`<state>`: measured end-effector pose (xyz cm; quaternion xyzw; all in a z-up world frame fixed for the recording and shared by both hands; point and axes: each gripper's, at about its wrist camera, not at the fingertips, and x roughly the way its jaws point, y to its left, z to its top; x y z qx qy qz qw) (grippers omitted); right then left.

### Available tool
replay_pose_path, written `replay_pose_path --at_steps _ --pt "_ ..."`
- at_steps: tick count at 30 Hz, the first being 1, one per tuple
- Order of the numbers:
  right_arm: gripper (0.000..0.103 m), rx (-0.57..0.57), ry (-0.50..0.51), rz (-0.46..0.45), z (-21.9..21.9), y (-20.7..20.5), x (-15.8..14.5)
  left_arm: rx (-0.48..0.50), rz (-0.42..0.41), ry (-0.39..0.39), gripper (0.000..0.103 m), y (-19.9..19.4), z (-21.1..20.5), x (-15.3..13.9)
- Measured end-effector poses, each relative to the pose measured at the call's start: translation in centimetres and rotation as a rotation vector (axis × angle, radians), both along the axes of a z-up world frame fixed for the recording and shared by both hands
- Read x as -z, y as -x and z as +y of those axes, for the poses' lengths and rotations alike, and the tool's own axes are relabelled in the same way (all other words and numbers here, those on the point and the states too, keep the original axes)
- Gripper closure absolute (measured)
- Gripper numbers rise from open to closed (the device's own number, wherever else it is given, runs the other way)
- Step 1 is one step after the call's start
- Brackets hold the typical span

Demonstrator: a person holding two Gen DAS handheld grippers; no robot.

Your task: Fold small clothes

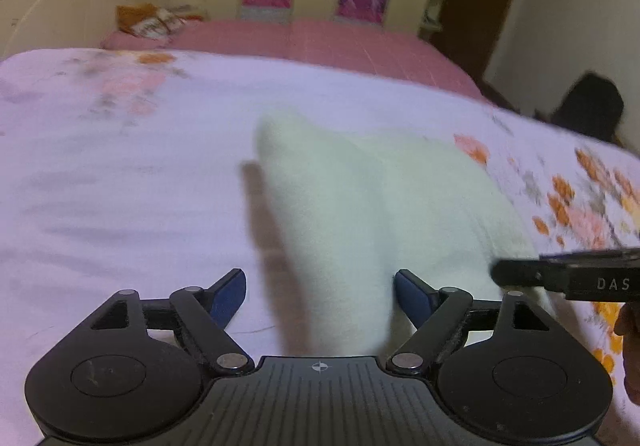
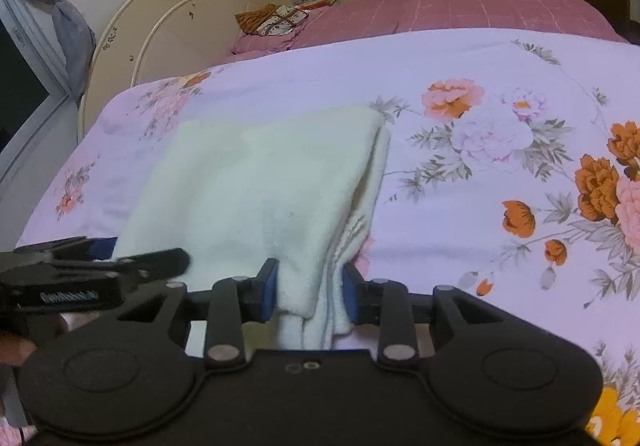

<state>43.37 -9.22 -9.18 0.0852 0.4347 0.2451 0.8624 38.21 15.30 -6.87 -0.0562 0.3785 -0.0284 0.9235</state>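
Cloth (image 2: pixel 256 181), pale white and folded over, is lying on the floral bedsheet (image 2: pixel 460 173). Its near bunched edge is sitting between the blue pads (image 2: pixel 270 288) of the right gripper (image 2: pixel 310 290), which is clamping narrowly on it. Left gripper (image 1: pixel 320 294) is standing wide apart, with the cloth passing through the gap, touching the right pad; grip is not evident. Image blur is limiting detail there.

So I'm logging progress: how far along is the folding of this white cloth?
Done: the white cloth looks doubled over, layered edges showing on its right side. In hand: the right gripper pinches its near edge; the left gripper is open around it. Left: further folds and laying it flat on the bedsheet.
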Motion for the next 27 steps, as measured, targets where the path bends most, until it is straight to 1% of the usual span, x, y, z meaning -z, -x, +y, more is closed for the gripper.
replay_pose_path --at_steps 1,2,3,4,5,6,8,9,10,11,12,13,15,17,18,19,20,21,22,23,25,27 --pt "0.07 -0.006 0.001 0.002 -0.2 0.2 -0.2 -0.025 -0.044 -0.011 0.022 0.9 0.6 -0.7" --pt "0.07 -0.007 0.008 -0.009 -0.5 0.5 -0.7 -0.039 -0.09 -0.011 0.029 1.7 1.0 -1.5" --pt "0.069 0.002 0.022 -0.061 -0.8 1.2 -1.8 -0.032 -0.129 0.005 0.045 2.0 1.3 -2.2" --pt "0.071 0.006 0.035 -0.124 -0.9 1.9 -2.7 -0.002 -0.149 0.022 0.051 2.0 1.1 -2.7" --pt "0.075 0.0 0.044 -0.162 -0.8 2.2 -3.4 0.032 -0.159 0.013 0.06 1.8 0.4 -3.0" --pt "0.08 -0.015 0.052 -0.184 -0.4 2.3 -4.0 0.072 -0.16 -0.024 0.065 1.3 -0.7 -3.1" --pt "0.082 -0.056 0.081 -0.217 1.3 1.7 -4.3 0.099 -0.125 -0.095 0.065 0.2 -2.7 -2.4" --pt "0.082 -0.077 0.114 -0.227 2.2 1.5 -4.1 0.104 -0.081 -0.121 0.065 -0.7 -3.3 -1.7" --pt "0.085 -0.091 0.157 -0.229 3.1 1.2 -3.7 0.104 -0.027 -0.141 0.065 -1.6 -3.9 -0.4" --pt "0.088 -0.098 0.223 -0.214 3.9 0.8 -2.9 0.098 -0.012 -0.152 0.064 -1.9 -4.3 0.5" --pt "0.089 -0.102 0.297 -0.185 4.5 0.2 -1.8 0.1 -0.02 -0.168 0.064 -1.9 -4.6 0.9" --pt "0.089 -0.106 0.323 -0.183 4.6 0.1 -1.0 0.102 -0.028 -0.175 0.064 -1.8 -4.9 0.9" --pt "0.087 -0.114 0.352 -0.208 4.7 0.2 -0.9 0.083 -0.034 -0.139 0.064 -1.1 -4.4 0.4" --pt "0.085 -0.105 0.384 -0.227 4.9 0.8 -1.7 0.095 -0.074 -0.126 0.064 1.1 -4.2 -1.0" --pt "0.081 -0.105 0.382 -0.26 4.6 1.6 -2.5 0.091 -0.096 -0.122 0.064 2.7 -4.1 -1.4" --pt "0.08 -0.117 0.363 -0.287 4.1 2.7 -3.3 0.079 -0.107 -0.123 0.064 4.3 -3.8 -1.6" --pt "0.079 -0.132 0.335 -0.303 3.4 4.0 -4.0 0.067 -0.123 -0.123 0.064 6.0 -3.6 -1.7" --pt "0.074 -0.15 0.304 -0.308 2.4 5.5 -4.6 0.055 -0.136 -0.115 0.064 7.6 -3.3 -1.7" --pt "0.068 -0.162 0.268 -0.296 1.1 7.0 -4.7 0.029 -0.136 -0.104 0.064 9.0 -2.8 -1.4" --pt "0.066 -0.159 0.233 -0.27 0.1 7.9 -4.7 0.005 -0.128 -0.095 0.064 10.0 -2.4 -1.0" --pt "0.067 -0.144 0.149 -0.186 -1.5 9.2 -4.2 -0.025 -0.092 -0.059 0.064 11.2 -1.8 0.2" --pt "0.066 -0.122 0.105 -0.127 -2.3 10.0 -3.3 -0.047 -0.043 -0.055 0.064 11.5 -1.8 1.7"
